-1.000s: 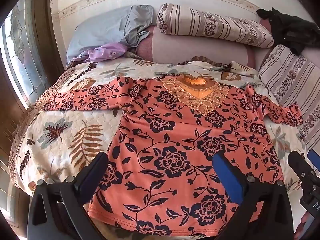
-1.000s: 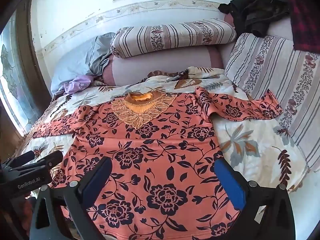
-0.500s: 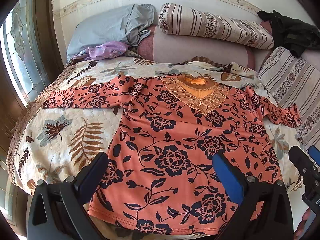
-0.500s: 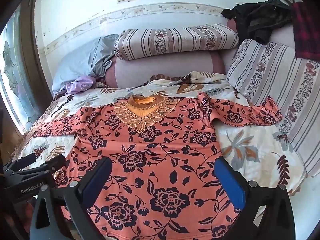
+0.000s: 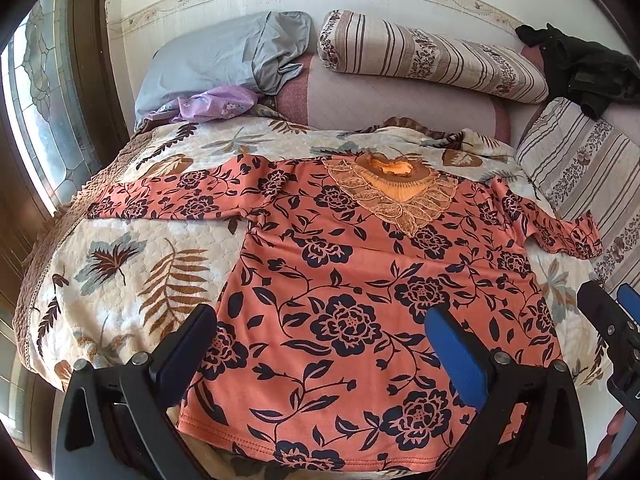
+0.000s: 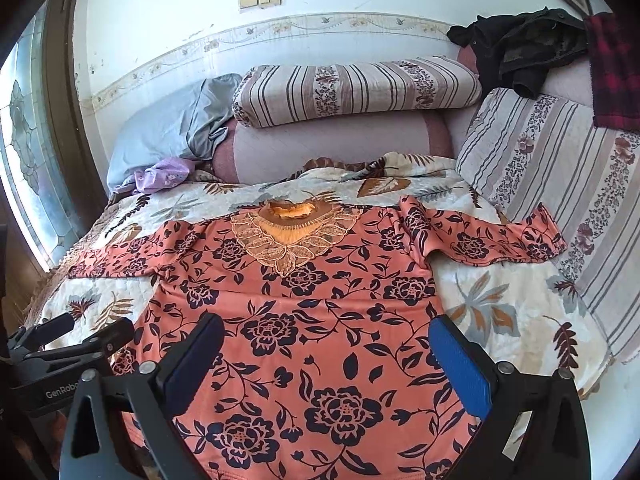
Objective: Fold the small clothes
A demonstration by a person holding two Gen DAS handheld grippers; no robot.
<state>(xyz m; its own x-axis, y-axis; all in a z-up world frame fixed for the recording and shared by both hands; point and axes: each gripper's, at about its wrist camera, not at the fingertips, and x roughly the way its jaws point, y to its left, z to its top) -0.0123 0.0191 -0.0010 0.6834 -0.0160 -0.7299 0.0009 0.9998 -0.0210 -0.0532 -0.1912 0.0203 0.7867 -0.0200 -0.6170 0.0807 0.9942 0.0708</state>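
Note:
An orange blouse with dark flowers lies flat and face up on the bed, sleeves spread to both sides, lace collar at the far end. It also shows in the right wrist view. My left gripper is open and empty, held above the blouse's lower left part. My right gripper is open and empty above the lower right part. The right gripper shows at the left wrist view's right edge. The left gripper shows at the right wrist view's left edge.
A leaf-patterned quilt covers the bed. Striped bolsters and a grey pillow line the head and right side. A purple cloth and dark clothes lie at the back. A window is on the left.
Both grippers have risen and drawn back slightly, so the blouse sits lower and farther in both views. The blouse has not moved.

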